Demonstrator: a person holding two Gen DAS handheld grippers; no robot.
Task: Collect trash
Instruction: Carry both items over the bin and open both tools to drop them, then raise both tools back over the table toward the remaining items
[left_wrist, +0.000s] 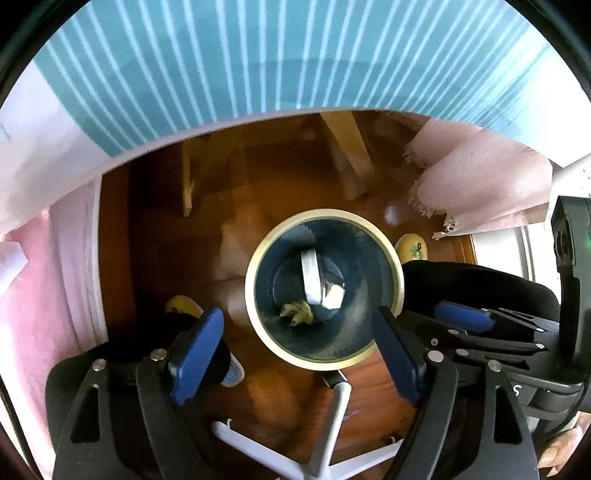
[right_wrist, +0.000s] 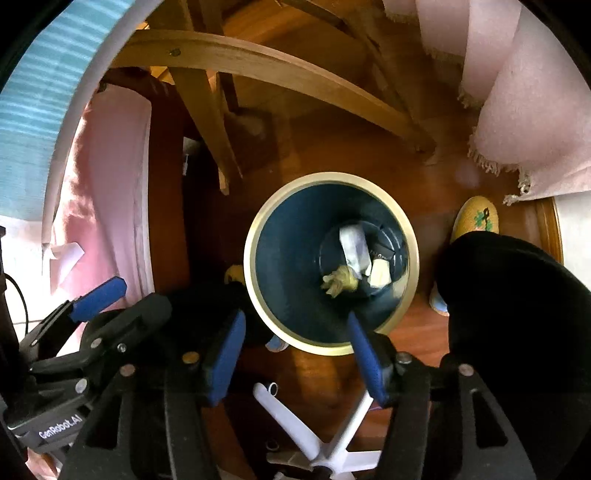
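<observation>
Bin: dark blue round plastic waste bin with a cream rim (left_wrist: 397, 258) is stood upright on the brown wooden floor (left_wrist: 155, 236), mouth facing up, at the centre of both wrist views; its long axis is seen end-on, so the bottom is looked straight into. It is judged to be placed beside the table so that rubbish can be dropped straight in.
Table: round table under a teal, white-striped cloth (left_wrist: 221, 55) fills the upper part of the left wrist view.
Left gripper: black two-finger gripper with blue pads (left_wrist: 295, 350) is held above the bin's lower rim, jaws spread wide, nothing between them; a release pose is judged.
Right gripper: matching black gripper with blue pads (right_wrist: 295, 350) is held at the lower rim in its own view, jaws parted, nothing held.
Trash, white strip: long white flat piece (left_wrist: 309, 277) lies at the bin bottom, long axis running top to bottom of the frame.
Trash, pale block: small whitish piece (left_wrist: 334, 295) lies just right of the strip.
Trash, wad: crumpled yellowish paper wad (left_wrist: 297, 312) lies below the strip, without clear axis.
</observation>
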